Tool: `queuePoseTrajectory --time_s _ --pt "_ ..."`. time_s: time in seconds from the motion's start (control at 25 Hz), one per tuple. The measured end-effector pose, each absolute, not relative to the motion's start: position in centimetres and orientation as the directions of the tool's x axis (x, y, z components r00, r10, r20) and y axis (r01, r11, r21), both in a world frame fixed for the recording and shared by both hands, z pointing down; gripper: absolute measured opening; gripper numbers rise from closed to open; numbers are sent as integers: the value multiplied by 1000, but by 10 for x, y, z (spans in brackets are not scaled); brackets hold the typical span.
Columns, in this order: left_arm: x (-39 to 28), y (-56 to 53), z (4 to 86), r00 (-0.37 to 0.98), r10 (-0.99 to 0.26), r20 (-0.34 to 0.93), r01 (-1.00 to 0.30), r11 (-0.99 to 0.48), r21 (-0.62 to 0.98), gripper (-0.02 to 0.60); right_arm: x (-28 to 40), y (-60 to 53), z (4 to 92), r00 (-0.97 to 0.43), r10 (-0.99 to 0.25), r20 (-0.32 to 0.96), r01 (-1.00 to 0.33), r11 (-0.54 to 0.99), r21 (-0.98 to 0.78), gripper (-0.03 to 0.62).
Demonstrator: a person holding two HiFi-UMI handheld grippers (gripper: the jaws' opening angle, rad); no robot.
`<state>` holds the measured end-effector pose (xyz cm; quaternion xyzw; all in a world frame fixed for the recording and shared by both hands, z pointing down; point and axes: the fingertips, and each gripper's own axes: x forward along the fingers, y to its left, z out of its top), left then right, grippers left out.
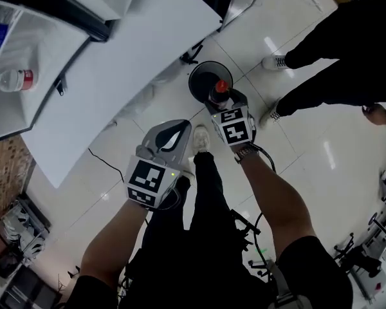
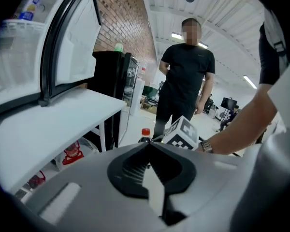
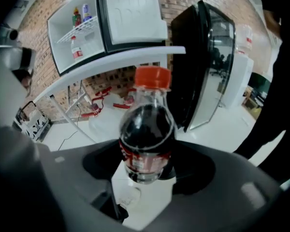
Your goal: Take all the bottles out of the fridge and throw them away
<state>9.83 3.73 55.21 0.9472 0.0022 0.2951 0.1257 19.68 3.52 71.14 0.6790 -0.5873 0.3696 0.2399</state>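
Hanging cap-up in the right gripper (image 1: 222, 102), the cola bottle (image 1: 220, 90) is directly above the black bin (image 1: 202, 76). The jaws are clamped on its lower body at the red label. The right forearm reaches forward to the bin, marker cube facing up.

Left gripper (image 1: 179, 134): jaws pinched together with nothing between them, held just short of the bin on the person's side.

Bin interior is dark; contents cannot be made out. The fridge (image 1: 55, 56) stands well away from the bin, open, with a clear red-capped bottle (image 1: 16, 80) inside and more bottles on its shelves.

Held bottle: dark liquid up to the shoulder, clear neck, orange-red cap on.

A bystander (image 1: 334, 56) in black stands just past the bin.
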Motion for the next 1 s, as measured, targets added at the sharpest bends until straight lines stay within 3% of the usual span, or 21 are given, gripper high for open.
queuePoseTrajectory --time_s 0.48,1.0 --pt "133 19 684 723 97 684 -103 -964 245 3 219 12 879 -43 -500 865 -974 -172 -148 311" --pt "118 13 736 678 118 726 -121 -956 269 3 237 15 966 -21 -425 905 -970 -211 -121 295"
